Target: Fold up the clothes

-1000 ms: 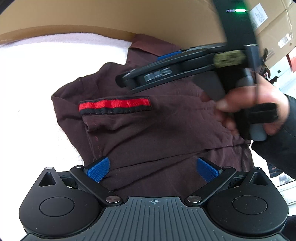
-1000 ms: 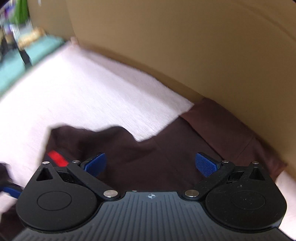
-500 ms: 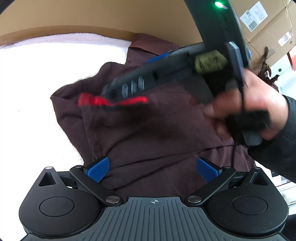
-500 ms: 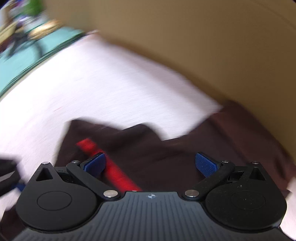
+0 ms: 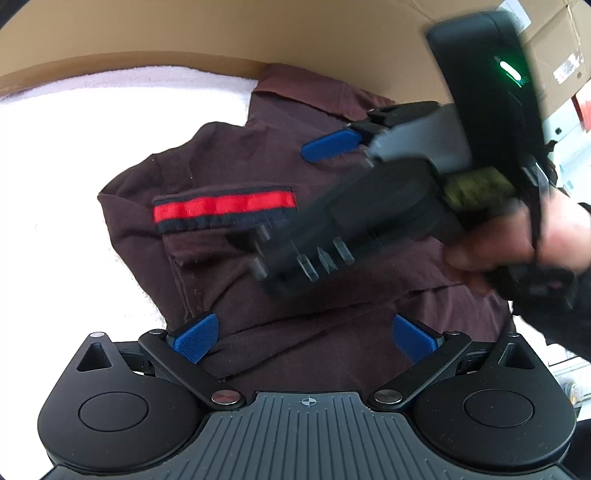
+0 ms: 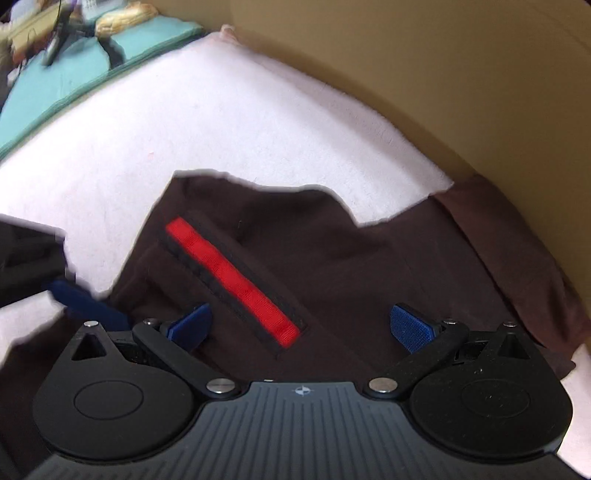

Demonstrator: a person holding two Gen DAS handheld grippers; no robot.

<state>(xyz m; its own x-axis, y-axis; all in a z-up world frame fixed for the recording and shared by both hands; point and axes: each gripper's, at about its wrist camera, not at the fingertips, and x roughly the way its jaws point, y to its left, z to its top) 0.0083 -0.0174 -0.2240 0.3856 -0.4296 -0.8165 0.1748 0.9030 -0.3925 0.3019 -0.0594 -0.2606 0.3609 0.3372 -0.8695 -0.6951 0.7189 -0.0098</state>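
A dark maroon garment [image 5: 303, 266] is seen lying partly folded on a white fleecy cover [image 5: 66, 177] spread over the bench, with its far edge resting against a brown cardboard wall [image 5: 184, 33]; a red stripe [image 5: 225, 203] bordered in black is shown on the upper layer of the cloth. The left gripper [image 5: 303, 334] is held low over the near part of the garment; its blue-padded fingers [image 5: 194, 338] are spread wide apart, with cloth visible between them and nothing gripped. The right gripper [image 6: 301, 326] is positioned above the garment's middle, just beside the stripe; its fingers [image 6: 410, 326] are likewise released and spread, and no fabric is clamped. In the left wrist view the right gripper's body is seen blurred across the garment, carried in the right hand [image 5: 517, 240]; a green light [image 5: 511, 72] is lit on its housing. A teal mat [image 6: 74, 74] is visible beyond the cover in the right wrist view; cardboard boxes [image 5: 554, 55] are stacked at the far right.
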